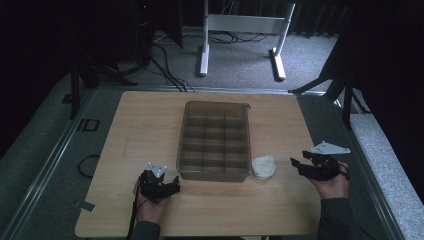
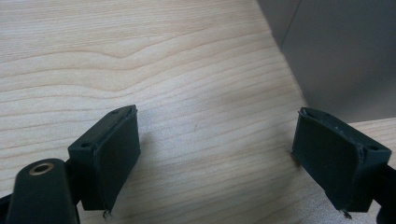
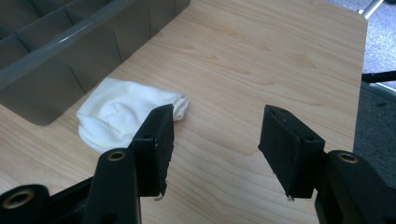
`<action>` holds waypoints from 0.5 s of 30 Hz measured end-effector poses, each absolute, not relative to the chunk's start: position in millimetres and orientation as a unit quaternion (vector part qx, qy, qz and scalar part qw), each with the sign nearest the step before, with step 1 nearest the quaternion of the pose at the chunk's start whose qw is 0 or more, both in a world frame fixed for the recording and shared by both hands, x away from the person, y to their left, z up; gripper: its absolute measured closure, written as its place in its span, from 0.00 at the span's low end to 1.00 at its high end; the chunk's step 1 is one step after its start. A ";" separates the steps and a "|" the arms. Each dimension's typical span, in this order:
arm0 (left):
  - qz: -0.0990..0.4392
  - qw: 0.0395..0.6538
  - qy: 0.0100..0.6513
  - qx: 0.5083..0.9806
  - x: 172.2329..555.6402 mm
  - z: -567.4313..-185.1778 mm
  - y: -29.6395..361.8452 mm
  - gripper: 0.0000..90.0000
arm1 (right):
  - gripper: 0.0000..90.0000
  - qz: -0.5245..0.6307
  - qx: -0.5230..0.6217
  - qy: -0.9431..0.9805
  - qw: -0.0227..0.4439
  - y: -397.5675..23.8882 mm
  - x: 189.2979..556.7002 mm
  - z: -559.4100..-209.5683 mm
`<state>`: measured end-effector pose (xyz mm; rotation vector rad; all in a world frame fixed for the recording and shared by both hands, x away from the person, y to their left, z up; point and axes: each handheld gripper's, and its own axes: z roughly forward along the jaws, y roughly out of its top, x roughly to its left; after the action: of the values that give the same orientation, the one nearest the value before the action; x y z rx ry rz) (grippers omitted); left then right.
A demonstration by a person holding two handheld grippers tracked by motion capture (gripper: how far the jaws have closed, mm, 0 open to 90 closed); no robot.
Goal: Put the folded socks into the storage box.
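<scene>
Two handheld grippers rest low over a light wooden tabletop (image 1: 150,125), each held by a person's hand coming in from the near edge. The right gripper (image 3: 215,149) has its jaws spread wide with nothing between them; bare wood shows in the gap. A rolled white sock (image 3: 121,119) lies on the tabletop just ahead of and to the left of those jaws, close to the left jaw and apart from it. The sock sits just beside the near right corner of a grey divided bin (image 1: 215,140), which stands at the middle of the tabletop with its compartments empty. The left gripper (image 2: 215,158) also has its jaws wide apart and empty, over bare wood, with the bin's grey wall close ahead on its right. Open wood surrounds the bin on all sides, widest to the left. In the high view, the right gripper (image 1: 320,165) hovers near the tabletop's right edge, the left gripper (image 1: 160,185) near the bin's near left corner.
</scene>
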<state>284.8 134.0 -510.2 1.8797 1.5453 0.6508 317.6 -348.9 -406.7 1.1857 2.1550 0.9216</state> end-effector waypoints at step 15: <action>0.246 0.306 0.584 0.710 284.8 -510.2 134.0 0.17 | 0.50 0.329 0.417 0.809 0.253 -342.8 321.2 -394.9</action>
<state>284.8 134.0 -510.2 1.8798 1.5452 0.6501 321.2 -342.8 -394.9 1.1328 2.1997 0.8948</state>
